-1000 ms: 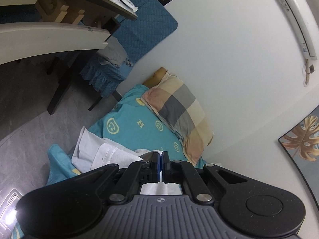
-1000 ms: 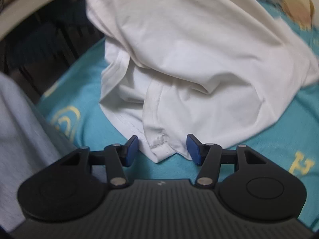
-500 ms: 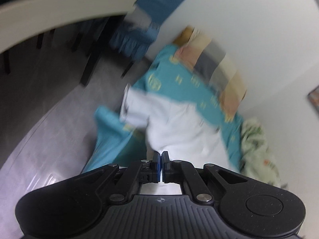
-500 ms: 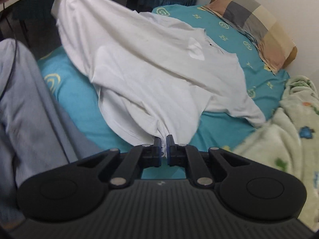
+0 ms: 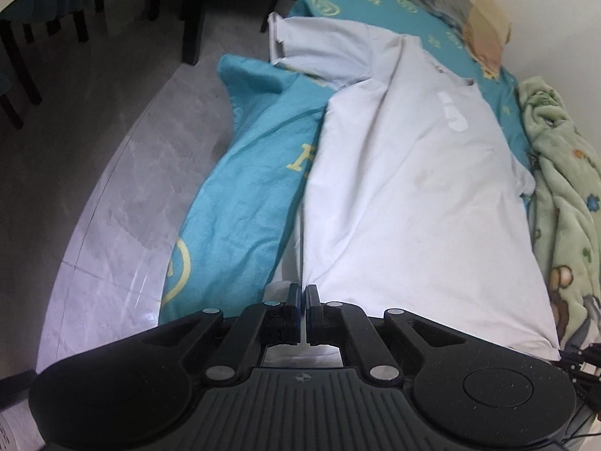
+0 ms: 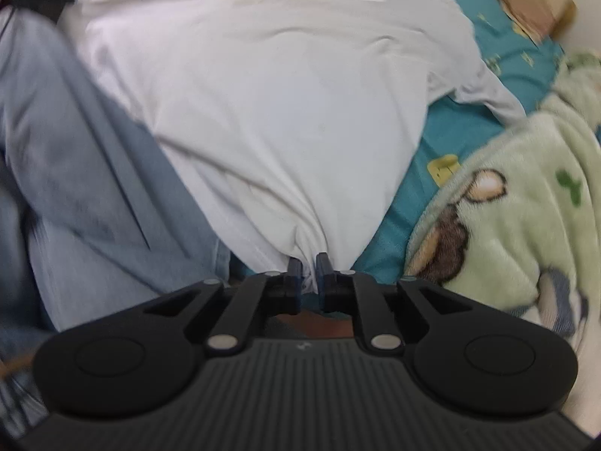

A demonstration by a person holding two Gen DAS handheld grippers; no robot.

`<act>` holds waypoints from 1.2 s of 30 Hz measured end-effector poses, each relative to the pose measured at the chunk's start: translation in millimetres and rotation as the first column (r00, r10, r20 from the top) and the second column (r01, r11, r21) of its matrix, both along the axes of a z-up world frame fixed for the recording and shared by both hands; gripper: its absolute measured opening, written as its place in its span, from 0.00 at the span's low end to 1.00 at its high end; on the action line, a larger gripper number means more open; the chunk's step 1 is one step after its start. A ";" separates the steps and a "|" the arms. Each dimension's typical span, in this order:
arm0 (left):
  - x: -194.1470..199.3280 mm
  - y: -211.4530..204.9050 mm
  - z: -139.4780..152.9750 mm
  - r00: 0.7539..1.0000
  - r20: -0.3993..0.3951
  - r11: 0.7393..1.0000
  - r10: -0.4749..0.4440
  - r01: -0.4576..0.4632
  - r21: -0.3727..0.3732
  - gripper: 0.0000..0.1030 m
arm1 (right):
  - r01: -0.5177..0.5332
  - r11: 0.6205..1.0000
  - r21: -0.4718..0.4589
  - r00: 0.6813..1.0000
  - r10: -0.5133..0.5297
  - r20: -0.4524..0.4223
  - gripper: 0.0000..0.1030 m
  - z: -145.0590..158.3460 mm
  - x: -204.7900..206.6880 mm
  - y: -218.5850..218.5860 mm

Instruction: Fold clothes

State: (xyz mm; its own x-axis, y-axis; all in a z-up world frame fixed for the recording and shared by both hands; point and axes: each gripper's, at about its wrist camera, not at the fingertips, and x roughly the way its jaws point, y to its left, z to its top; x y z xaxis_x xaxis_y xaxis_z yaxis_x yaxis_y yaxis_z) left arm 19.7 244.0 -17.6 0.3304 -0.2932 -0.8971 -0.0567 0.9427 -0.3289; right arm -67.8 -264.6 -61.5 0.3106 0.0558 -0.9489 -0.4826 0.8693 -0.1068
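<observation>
A white T-shirt [image 5: 413, 173] lies stretched lengthwise over the teal bed sheet [image 5: 244, 188], collar toward the far pillow. My left gripper [image 5: 303, 295] is shut on the shirt's near left hem corner. My right gripper [image 6: 308, 268] is shut on the bunched hem at the other corner of the shirt [image 6: 281, 94], which spreads away from it. One sleeve [image 5: 319, 43] lies out to the far left, the other [image 6: 484, 90] to the right.
A plaid pillow [image 5: 477, 11] sits at the bed's far end by the wall. A green fleece blanket [image 5: 563, 188] is heaped along the right side, also in the right wrist view [image 6: 526, 206]. Grey floor [image 5: 112, 150] and dark chair legs lie left. Jeans-clad legs [image 6: 94, 188] stand close.
My right gripper closed on the hem. Both grippers pulled the shirt back and down, so it went from hanging bunched to spread flat along the bed.
</observation>
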 end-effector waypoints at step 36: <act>275.6 -6.7 -160.7 0.757 0.051 0.692 0.652 -0.566 -0.447 0.66 | 0.446 0.681 0.581 0.811 -0.582 0.059 0.68 -72.5 170.4 18.9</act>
